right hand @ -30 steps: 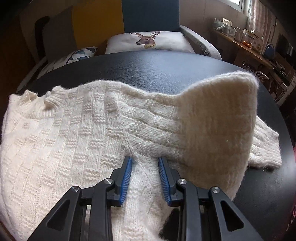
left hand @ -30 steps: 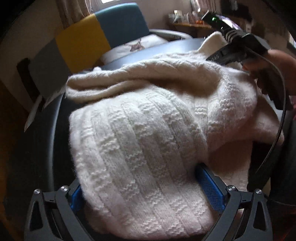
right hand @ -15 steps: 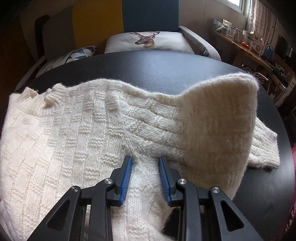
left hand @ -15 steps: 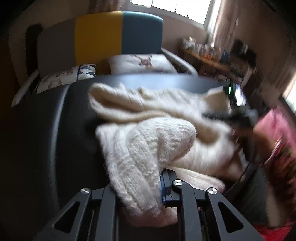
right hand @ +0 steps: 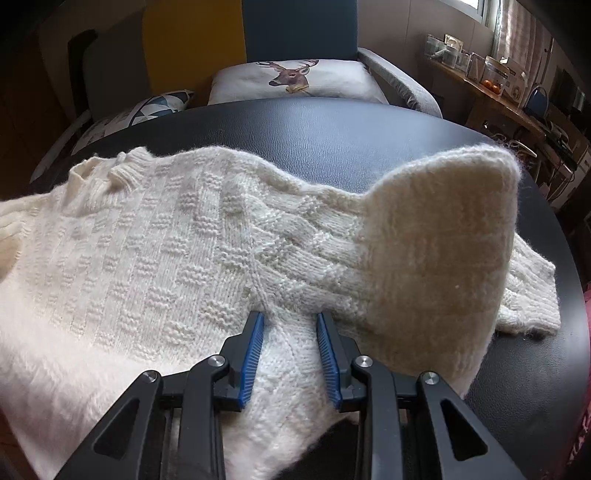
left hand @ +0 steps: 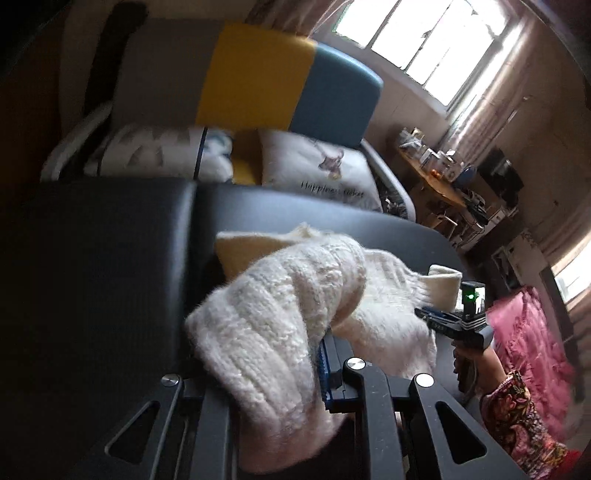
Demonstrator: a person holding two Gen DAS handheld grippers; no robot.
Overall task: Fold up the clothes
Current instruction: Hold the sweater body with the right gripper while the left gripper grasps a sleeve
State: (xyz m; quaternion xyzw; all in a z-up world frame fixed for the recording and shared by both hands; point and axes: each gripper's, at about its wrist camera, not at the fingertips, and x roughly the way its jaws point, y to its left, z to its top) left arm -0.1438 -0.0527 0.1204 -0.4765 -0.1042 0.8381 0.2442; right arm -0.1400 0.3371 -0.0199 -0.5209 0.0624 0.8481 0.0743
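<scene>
A cream knitted sweater [right hand: 166, 258] lies spread on a dark round table [right hand: 332, 133], and it covers most of the near side of the table. In the left wrist view, the left gripper [left hand: 295, 369] is clamped on a thick bunch of the sweater [left hand: 280, 314]; the wool fills the space between its fingers and hides the left one, while the blue pad [left hand: 324, 373] of the right one presses against the knit. This bunch is raised from the table and hangs over the gripper. The rest of the sweater goes away to the right, where the right gripper [left hand: 443, 319] shows with a small green light, held by a hand [left hand: 467, 363] with a flowery sleeve [left hand: 517, 417] behind it. In the right wrist view, the right gripper [right hand: 290, 354] points down at the sweater, and a ridge of the knit, with a seam running along it, sits between its two blue pads [right hand: 251, 354]. The pads are somewhat apart and touch the wool on both sides, so it holds this fold. To the right of it a sleeve [right hand: 443, 251] stands up, folded over, with its smooth inner side towards the camera. Behind the table is a sofa [right hand: 295, 29] with a deer cushion [right hand: 295, 79].
</scene>
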